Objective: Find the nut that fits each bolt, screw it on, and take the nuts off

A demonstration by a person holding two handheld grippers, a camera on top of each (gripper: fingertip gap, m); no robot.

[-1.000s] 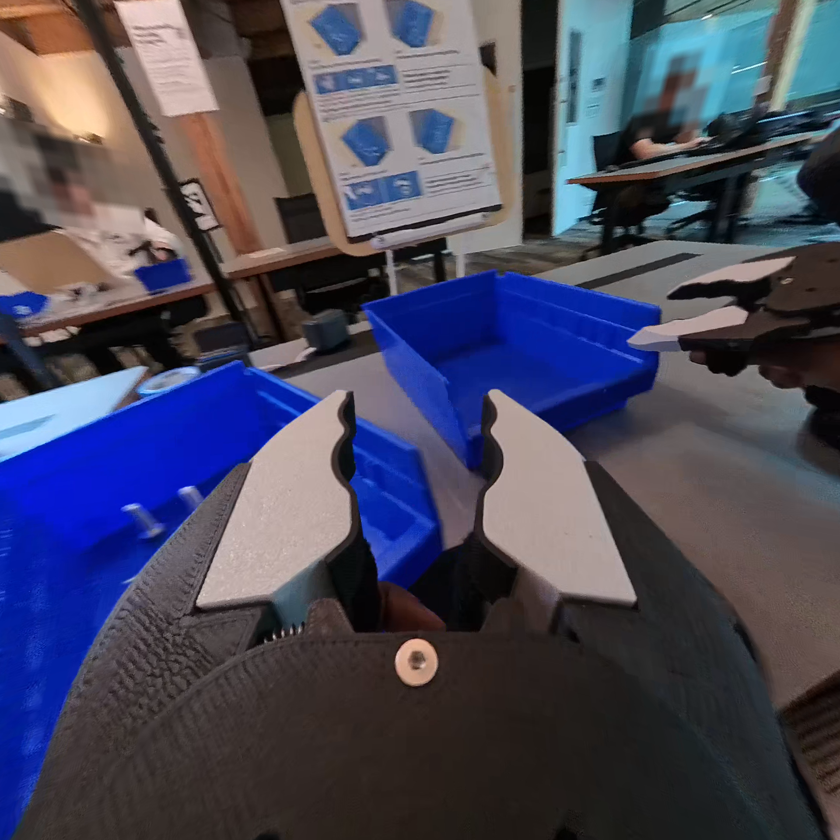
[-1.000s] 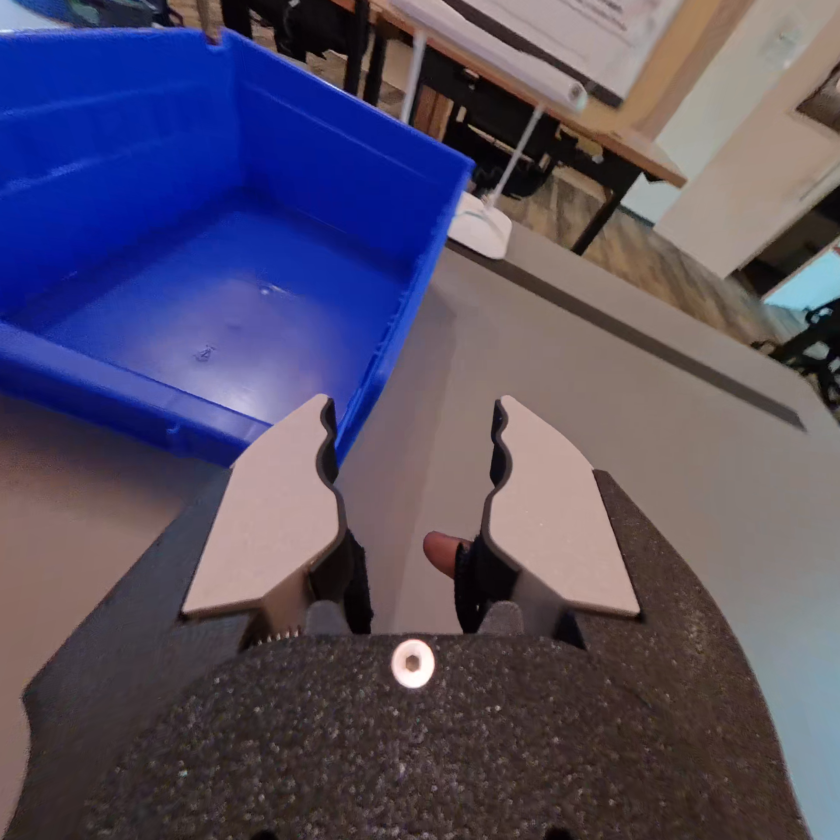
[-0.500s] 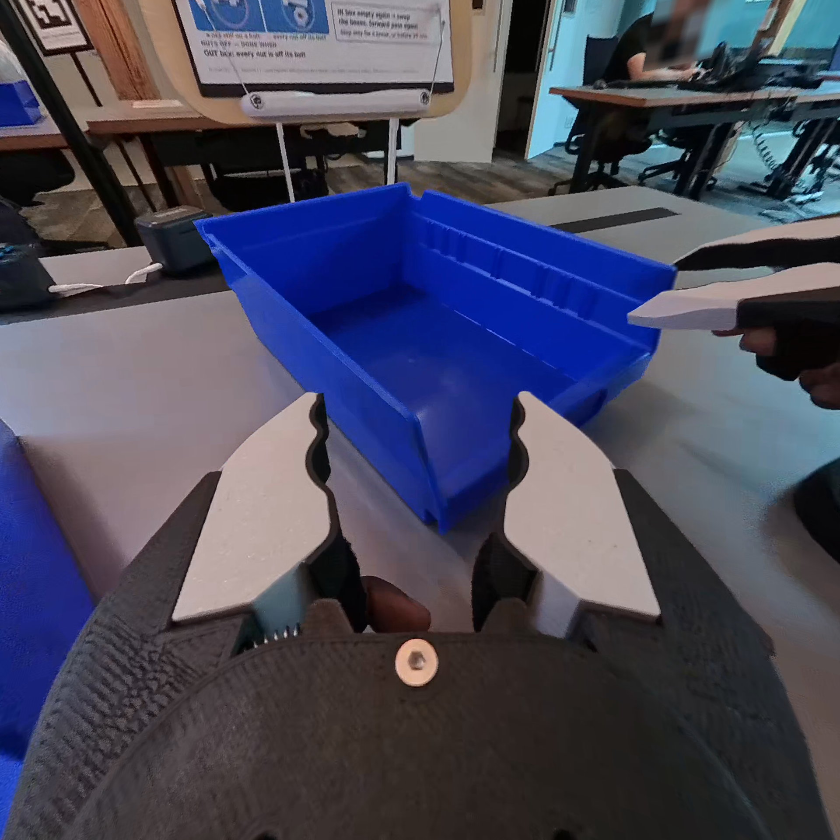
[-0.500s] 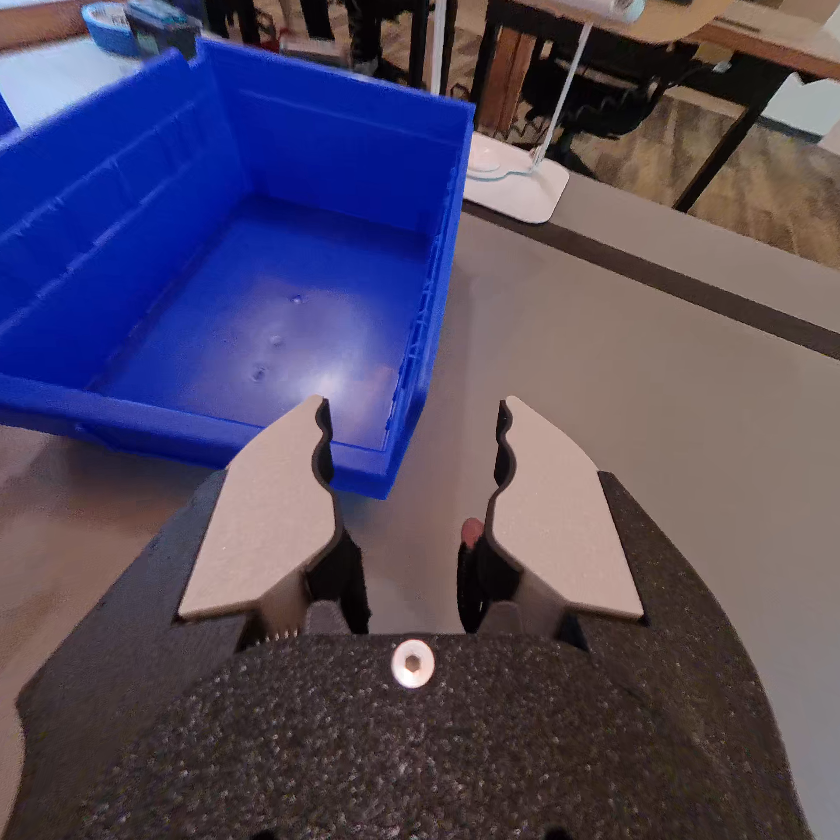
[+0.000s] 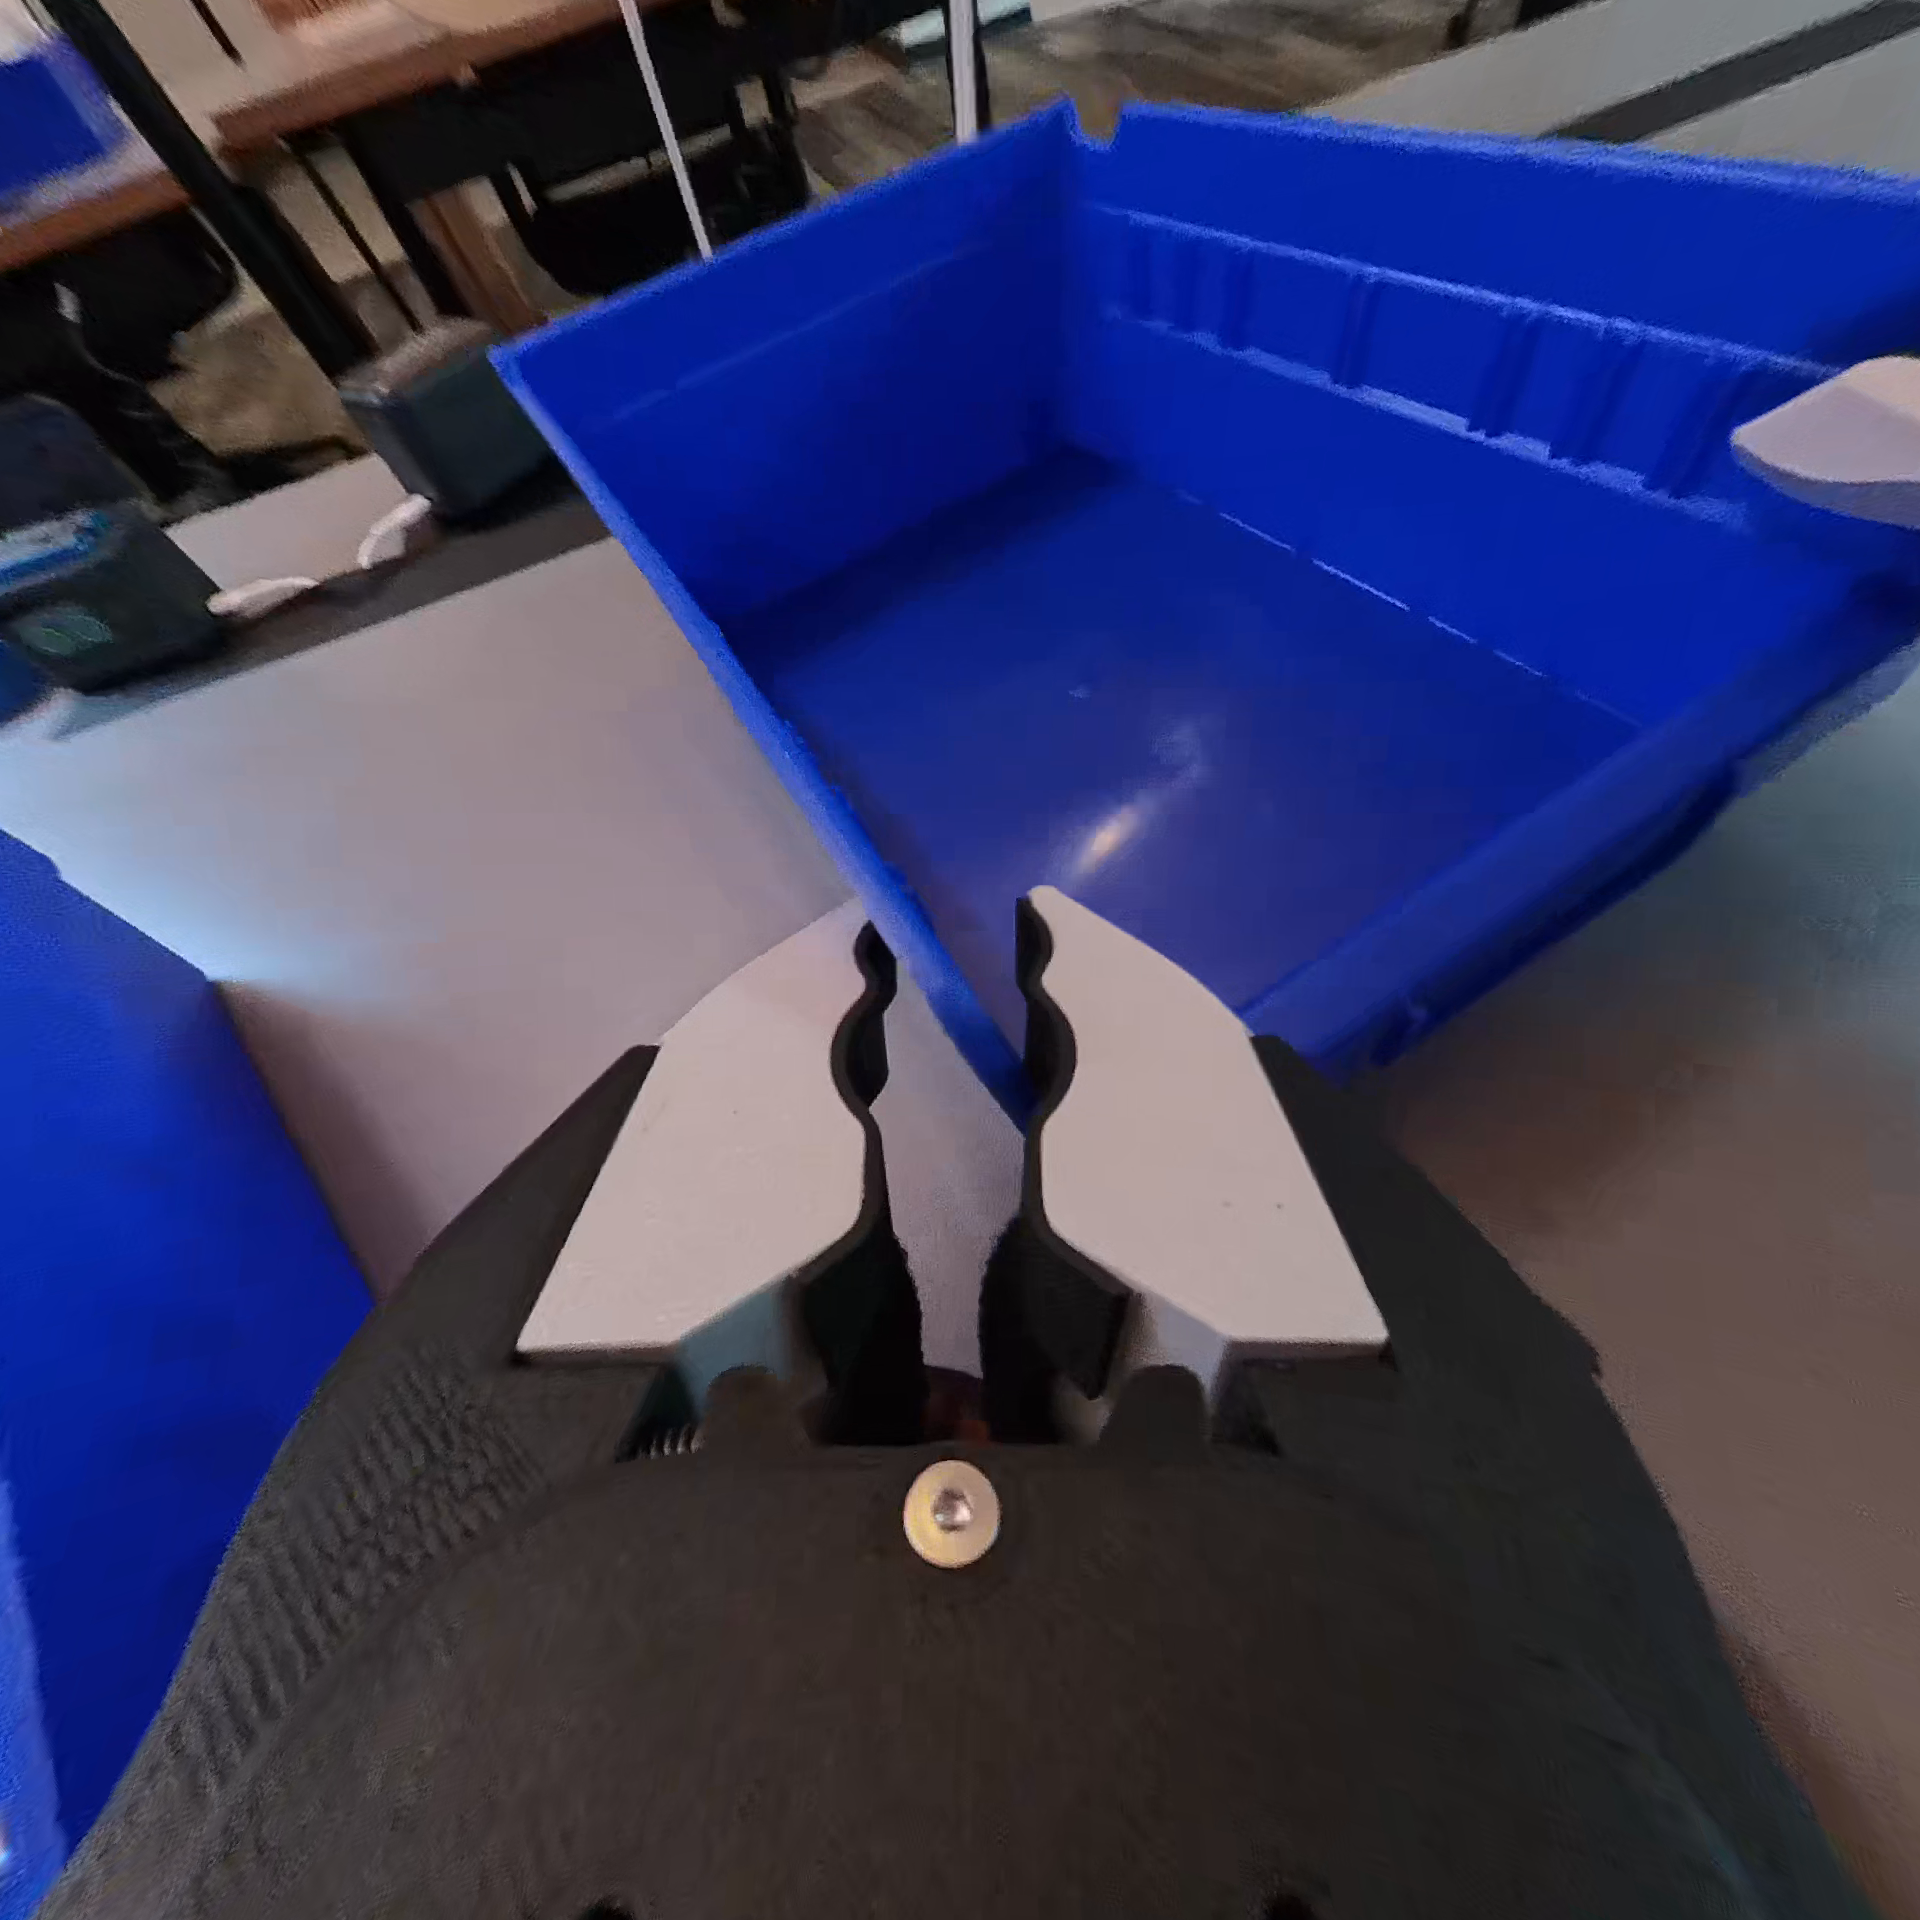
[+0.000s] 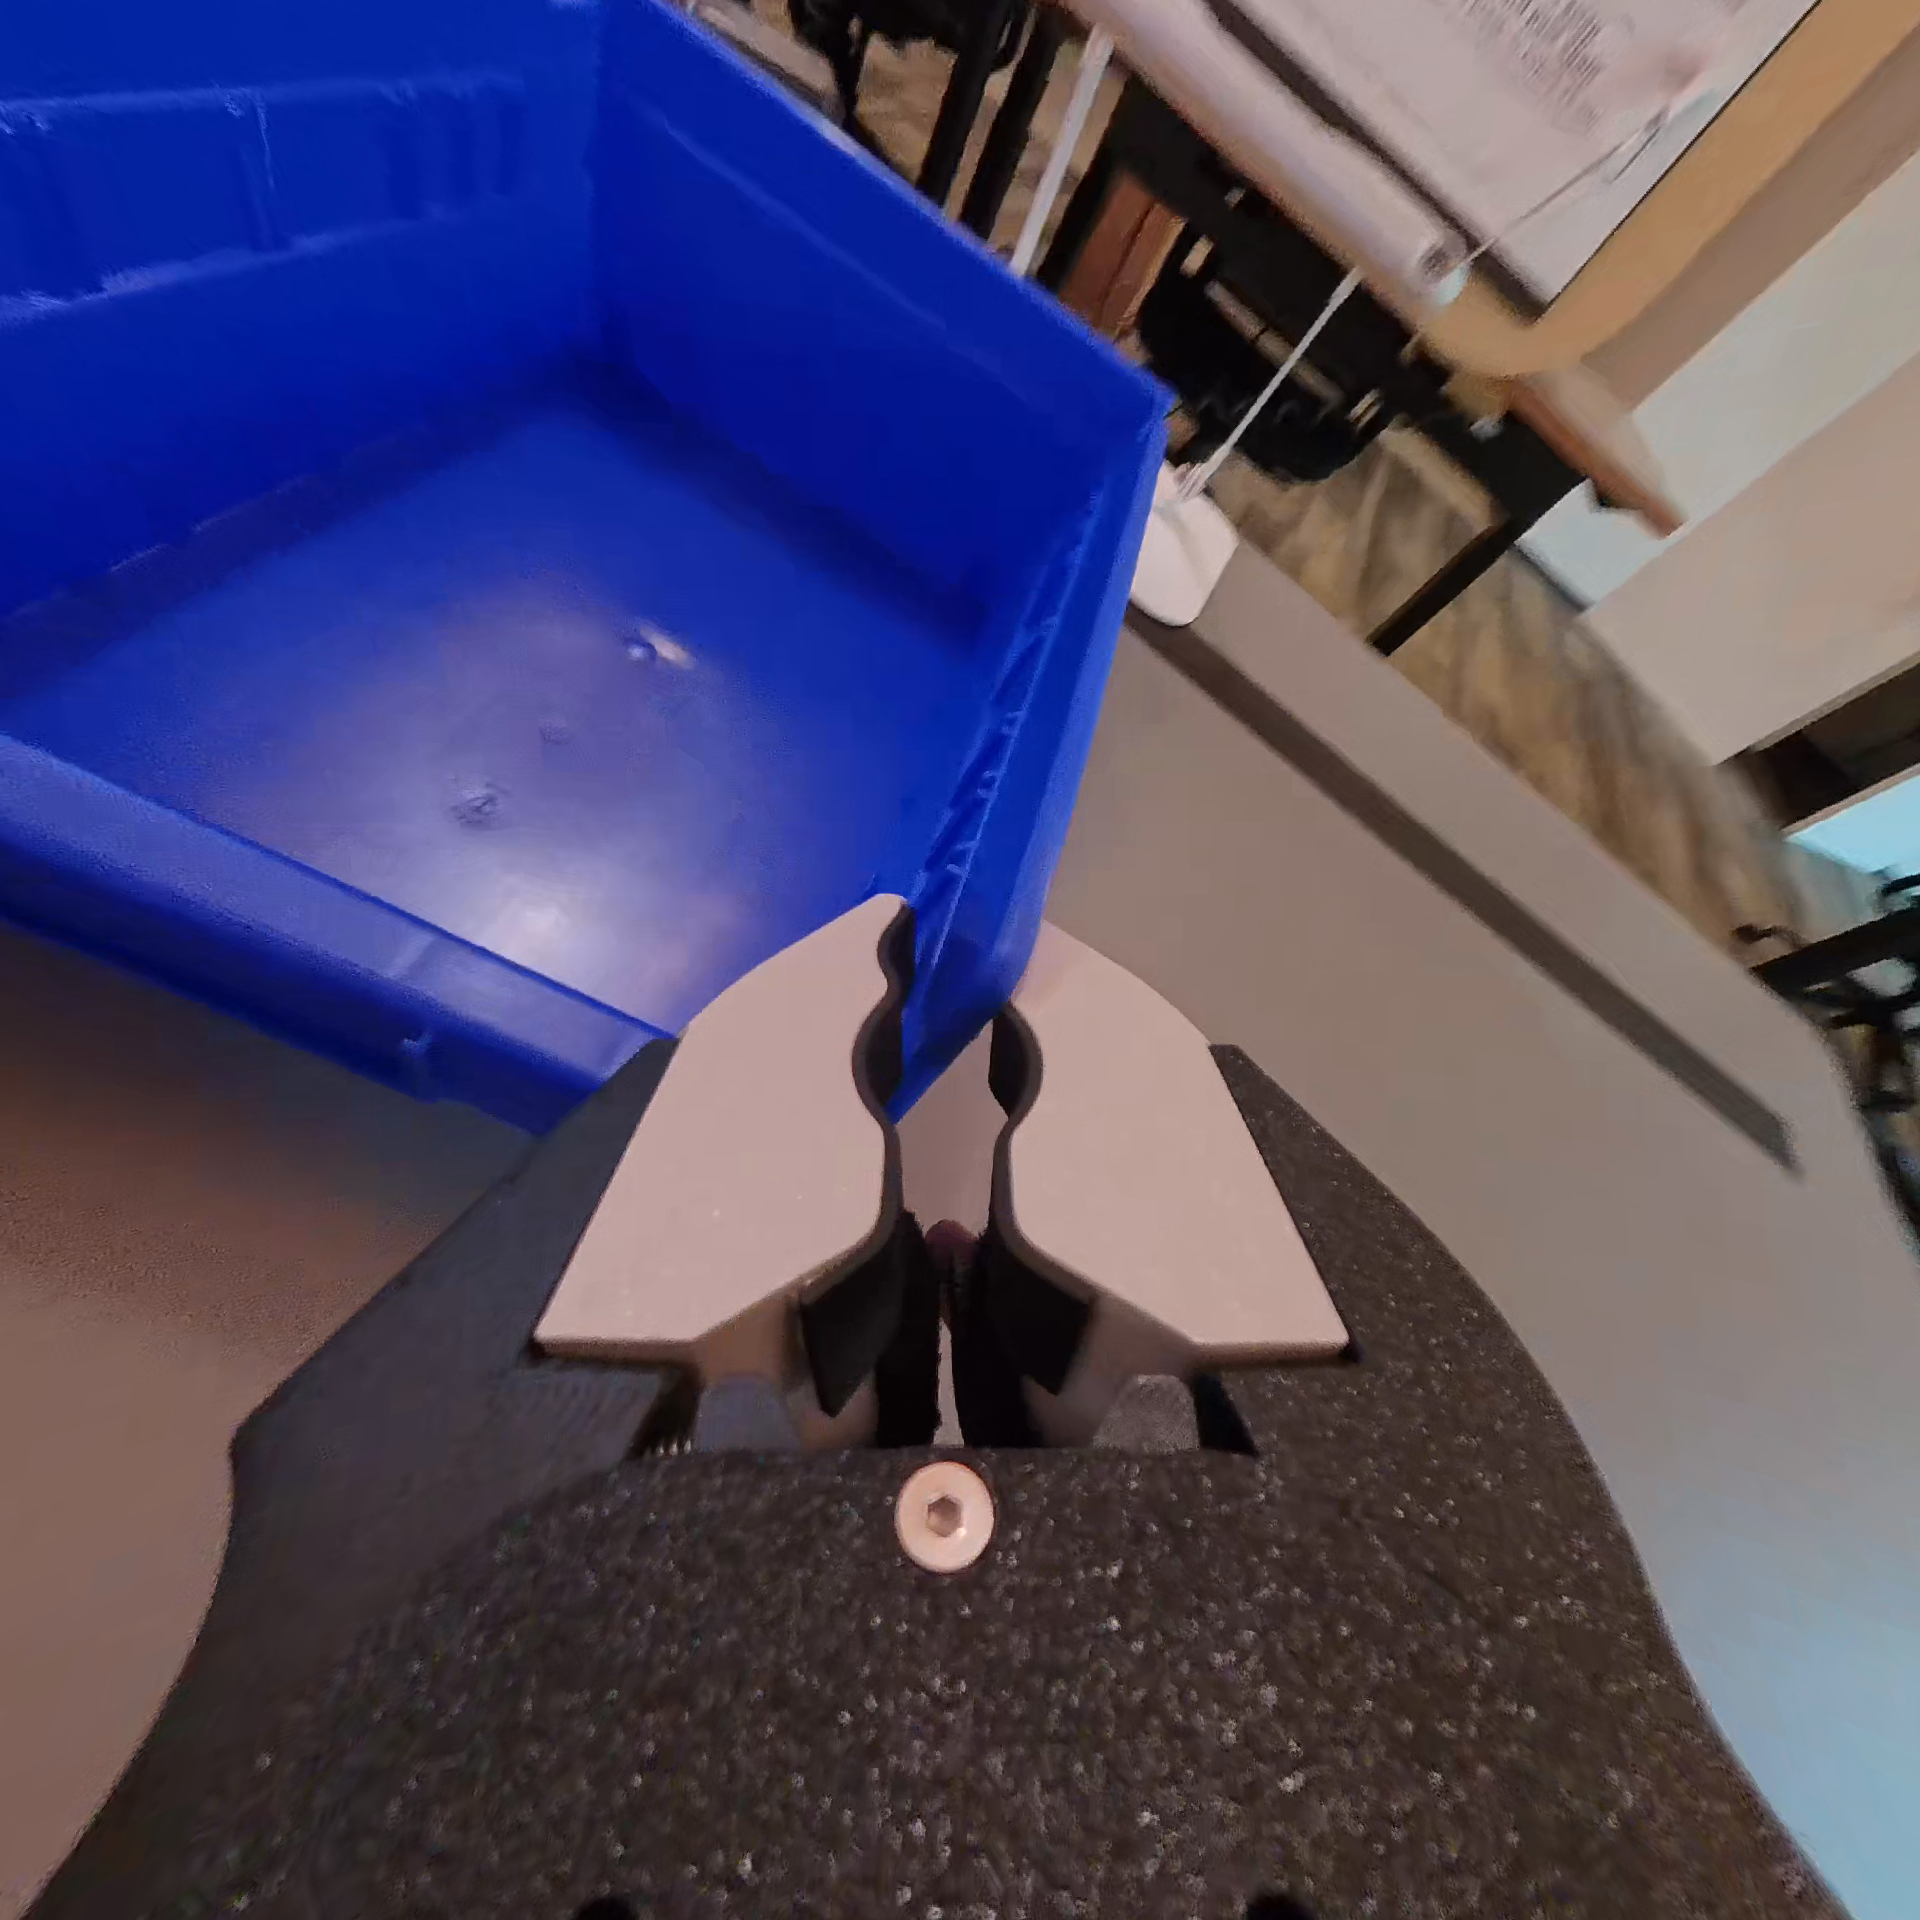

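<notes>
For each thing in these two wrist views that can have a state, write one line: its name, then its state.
Left gripper: shut on the left side wall of the blue bin.
Right gripper: shut on the bin's right side wall.
Blue bin: upright on the grey table, open-topped, nothing visible inside.
Second blue bin: only its outer wall shows, contents cannot be told.

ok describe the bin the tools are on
On the grey table, find the open-topped blue bin at the centre. Unlike the second bin at the left edge, it looks empty, and the left tool and right tool straddle its near corners.
</notes>
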